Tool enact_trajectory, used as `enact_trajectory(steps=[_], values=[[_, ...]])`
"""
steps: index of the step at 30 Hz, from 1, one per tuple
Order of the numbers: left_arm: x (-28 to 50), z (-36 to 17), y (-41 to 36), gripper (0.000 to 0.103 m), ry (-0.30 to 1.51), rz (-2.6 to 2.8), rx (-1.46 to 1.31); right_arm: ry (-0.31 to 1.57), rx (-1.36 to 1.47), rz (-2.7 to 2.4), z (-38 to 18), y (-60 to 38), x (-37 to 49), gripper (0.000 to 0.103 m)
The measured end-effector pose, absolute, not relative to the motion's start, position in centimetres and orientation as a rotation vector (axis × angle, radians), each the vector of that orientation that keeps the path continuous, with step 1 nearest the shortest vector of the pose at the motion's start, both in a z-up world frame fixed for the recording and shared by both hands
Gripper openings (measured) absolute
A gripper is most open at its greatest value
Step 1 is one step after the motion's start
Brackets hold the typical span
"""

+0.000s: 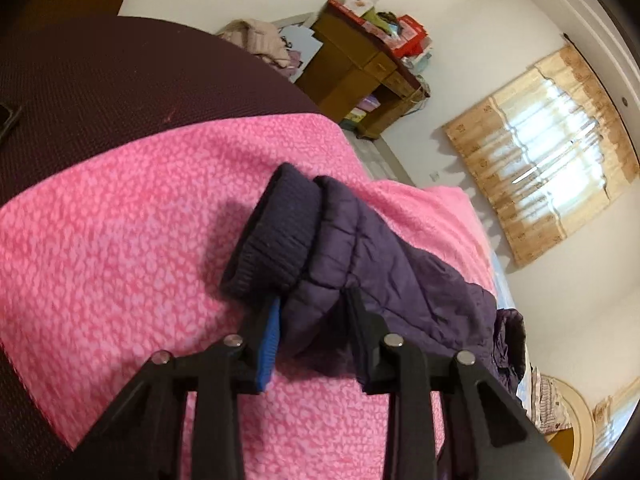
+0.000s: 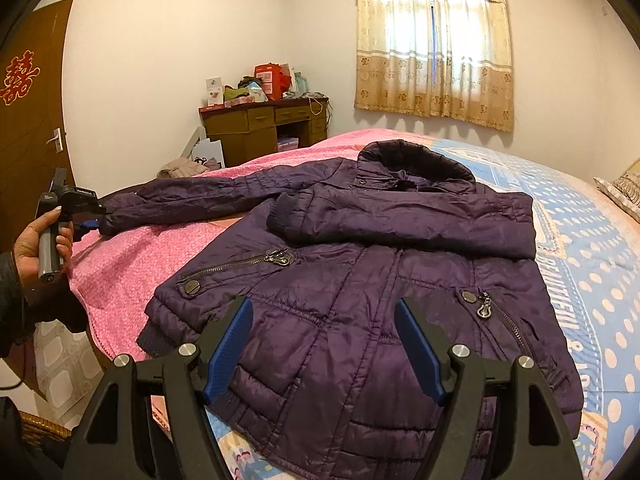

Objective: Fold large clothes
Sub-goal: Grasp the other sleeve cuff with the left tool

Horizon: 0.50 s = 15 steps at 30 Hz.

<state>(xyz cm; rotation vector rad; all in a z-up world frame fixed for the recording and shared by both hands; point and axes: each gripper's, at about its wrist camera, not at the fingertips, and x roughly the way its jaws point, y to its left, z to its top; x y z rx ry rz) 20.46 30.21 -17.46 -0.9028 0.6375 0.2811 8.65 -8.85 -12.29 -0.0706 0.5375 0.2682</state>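
A dark purple padded jacket (image 2: 360,280) lies front up on the bed, hood (image 2: 412,160) toward the window. One sleeve is folded across the chest. The other sleeve (image 2: 192,196) stretches out to the left. My left gripper (image 1: 312,304) is shut on that sleeve (image 1: 360,248) just behind its ribbed cuff (image 1: 272,236), above the pink blanket (image 1: 120,240); it also shows in the right wrist view (image 2: 94,226). My right gripper (image 2: 324,320) is open and empty, hovering over the jacket's lower front.
The bed has a pink blanket (image 2: 132,264) on the left and a blue dotted cover (image 2: 592,264) on the right. A cluttered wooden desk (image 2: 264,124) stands against the far wall beside a curtained window (image 2: 436,48). A brown door (image 2: 28,120) is at left.
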Motion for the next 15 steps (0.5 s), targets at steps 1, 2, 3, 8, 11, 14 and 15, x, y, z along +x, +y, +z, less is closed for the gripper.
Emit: enact_trajectory(steps=[1, 2, 3, 8, 11, 14, 15], values=[[20.4, -17.3, 30.5, 0.028, 0.631, 0.273, -0.894, 0.539, -0.070, 0.270, -12.3, -8.8, 8.6, 0.073], [20.4, -16.9, 30.5, 0.024, 0.624, 0.263, -0.873, 0.541, -0.068, 0.270, -12.4, -8.9, 8.6, 0.073], [20.5, -16.3, 30.4, 0.022, 0.613, 0.258, -0.847, 0.540, -0.065, 0.270, -12.4, -8.9, 8.6, 0.073], [20.3, -12.9, 30.4, 0.018, 0.541, 0.250, -0.775, 0.536, -0.045, 0.267, -12.5, -9.2, 8.5, 0.073], [20.3, -10.0, 29.7, 0.017, 0.471, 0.236, -0.718, 0.533, -0.029, 0.265, -12.6, -9.5, 8.5, 0.073], [21.0, -6.7, 28.3, 0.016, 0.404, 0.223, -0.631, 0.532, -0.014, 0.261, -12.7, -9.7, 8.5, 0.073], [21.4, -5.4, 27.6, 0.016, 0.382, 0.212, -0.600, 0.532, -0.008, 0.261, -12.7, -9.8, 8.5, 0.073]])
